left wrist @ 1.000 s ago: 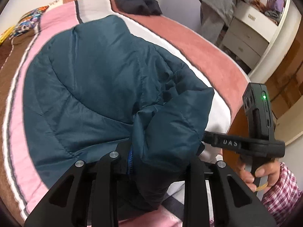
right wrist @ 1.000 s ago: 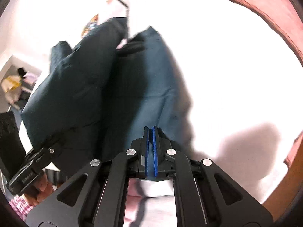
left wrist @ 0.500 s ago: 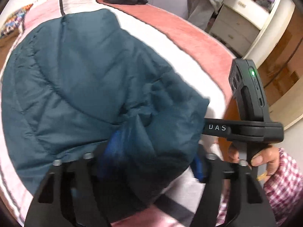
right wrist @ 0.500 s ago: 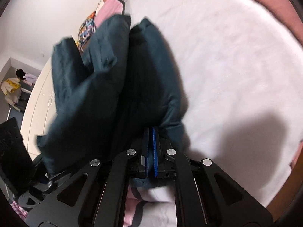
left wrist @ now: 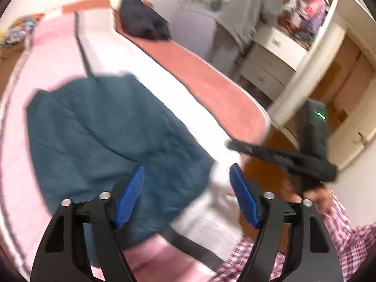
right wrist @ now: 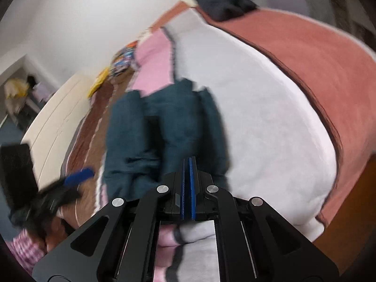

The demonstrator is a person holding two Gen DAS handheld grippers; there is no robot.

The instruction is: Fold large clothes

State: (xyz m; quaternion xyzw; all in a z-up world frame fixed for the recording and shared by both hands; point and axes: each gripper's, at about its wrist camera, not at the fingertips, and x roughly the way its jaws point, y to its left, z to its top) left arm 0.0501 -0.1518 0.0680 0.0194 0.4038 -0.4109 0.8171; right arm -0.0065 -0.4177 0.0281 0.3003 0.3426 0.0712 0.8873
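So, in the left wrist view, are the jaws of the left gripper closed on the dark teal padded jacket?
No, the left gripper has its jaws wide apart, and the dark teal padded jacket lies free on the bed.

Your left gripper has its jaws spread wide and closing slightly, the blue pads well apart with nothing pinched between them — it points downward at a slant. Your right gripper is closed, its two blue pads pressed flat together (nothing shows between them). Your right hand wraps its handle from below, a plaid sleeve behind it — both views are motion-blurred.
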